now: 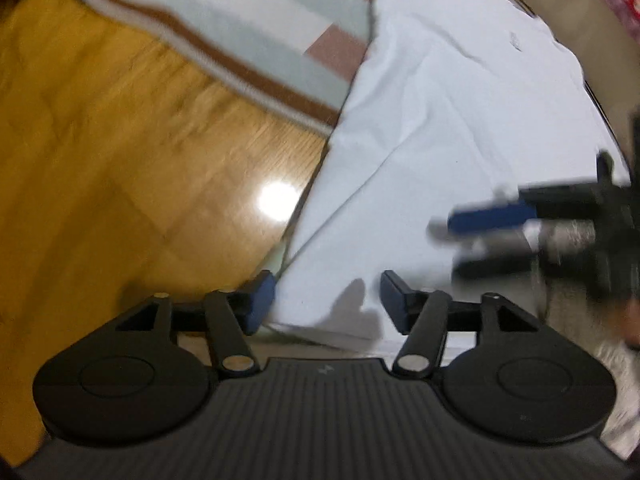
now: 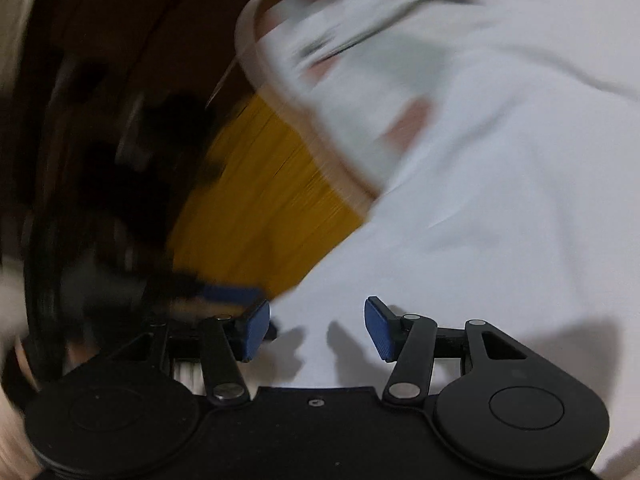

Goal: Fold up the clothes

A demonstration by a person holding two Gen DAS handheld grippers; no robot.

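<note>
A: Where is the garment being worked, and what is being held at this moment?

B: A white garment is lying spread over a striped mat on the wooden floor. A folded layer is showing along its near edge, where one straight crease is running diagonally. Nothing is being held. The left gripper is hovering with its jaws standing apart over the near corner of the cloth, no fabric between the pads. The right gripper is likewise being carried with jaws apart above the white cloth, empty.

A: So which step is being judged to be in hand?

B: Probably a fold is being finished with and the next grasp is being set up. Both views are being smeared by motion, so finer detail cannot be told.

A: How is the next grasp best being done?

B: The jaws should be brought down at two points on one edge, well apart, so that the cloth is being lifted evenly. Only the layers meant to travel should be pinched; the mat beneath is being risked if the pads are pushed too deep. The edge should be carried low and level, then laid square on the far edge before being let go.

A: And the main hazard?

B: The finished crease being dragged open by a lopsided pull.
</note>
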